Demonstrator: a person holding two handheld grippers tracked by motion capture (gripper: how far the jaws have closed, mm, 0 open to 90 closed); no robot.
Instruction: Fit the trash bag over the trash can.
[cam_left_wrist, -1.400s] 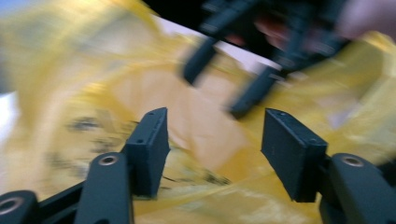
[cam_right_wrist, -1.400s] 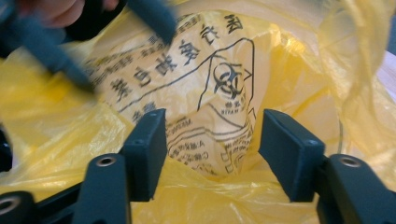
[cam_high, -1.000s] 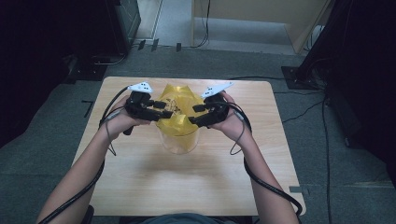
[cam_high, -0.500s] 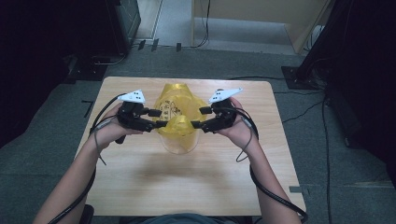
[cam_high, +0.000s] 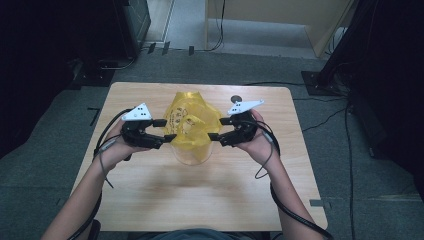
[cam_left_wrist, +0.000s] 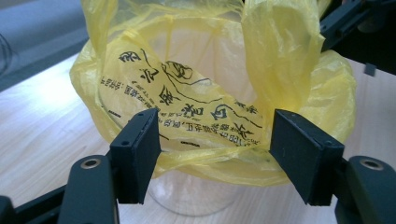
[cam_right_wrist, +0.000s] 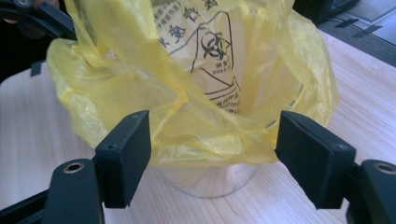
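Where the two black jaws of the left gripper rise in the left gripper view, they stand spread wide with nothing between them, their flat rubbery pads just short of the yellow bag; the jaws of the right gripper are spread the same way in the right gripper view, empty, just short of the same bag from the opposite side. The bag is thin, crinkled, half see-through plastic printed with black characters and a biohazard sign, and it lines a clear round container whose smooth bare foot shows below the folded-over edge of the film. The container stands upright on the table, its long axis vertical and its mouth facing up, while loose flaps of the bag rise above the rim and lean inward over the opening, partly hiding the inside. In the high view the bag sits near the middle of the table, a little toward the far edge, with the left gripper close at its left and the right gripper close at its right, each held in a hand and topped by a grey three-cornered plate, cables trailing back along the forearms. The table is pale wood-grain with rounded corners; grey floor surrounds it, with dark equipment and cables beyond the far edge.
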